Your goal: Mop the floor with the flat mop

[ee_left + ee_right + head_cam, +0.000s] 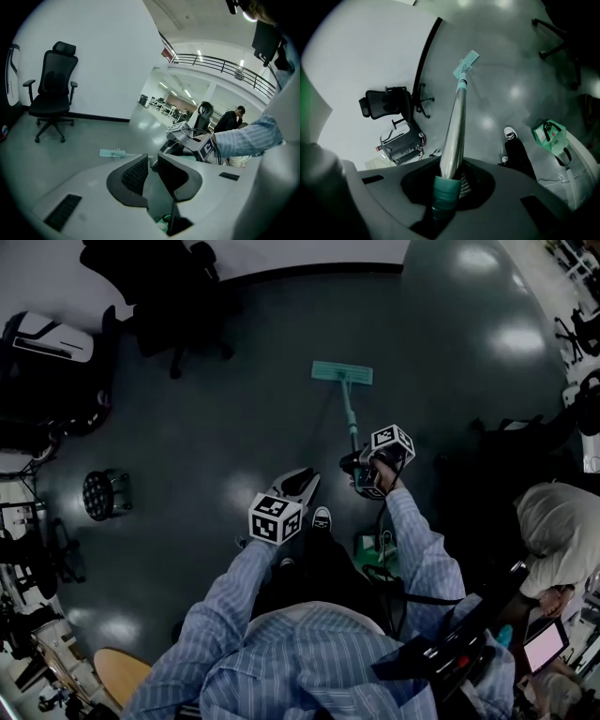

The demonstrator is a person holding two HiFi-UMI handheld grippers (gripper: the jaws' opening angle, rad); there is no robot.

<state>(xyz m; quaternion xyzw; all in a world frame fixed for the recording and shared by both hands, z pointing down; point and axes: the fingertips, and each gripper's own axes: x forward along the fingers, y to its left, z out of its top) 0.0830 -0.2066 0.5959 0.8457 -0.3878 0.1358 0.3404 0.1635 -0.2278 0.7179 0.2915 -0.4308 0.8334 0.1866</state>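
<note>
Right gripper (449,182): jaws clamped on the teal grip sleeve (444,193) at the top end of the flat mop's metal handle (455,123). The sleeve sits between the pads and the shaft runs straight out along the jaw axis.

Left gripper (152,163): jaws slightly parted with a narrow gap. Nothing is between them, only floor showing through. It's not touching the mop and hangs just beside the right gripper, to its left in the head view.

Flat mop: the teal pad head (342,373) lies flat on the dark glossy floor (234,427), out in front of the person. The handle slopes from the head back up to the right gripper. The head is also visible in the left gripper view, low on the floor beyond the jaws.

Surroundings:
- A black office chair (51,93) stands by the white wall (103,56), well apart from the mop head.
- A small round stool (105,493) is off to the left.
- The person's shoe (322,518) is on the floor between the two grippers in the head view.
- A green bag (551,136) sits on the floor near the person's feet.
- A second person (562,531) is at the right edge, apart from the mop.
</note>
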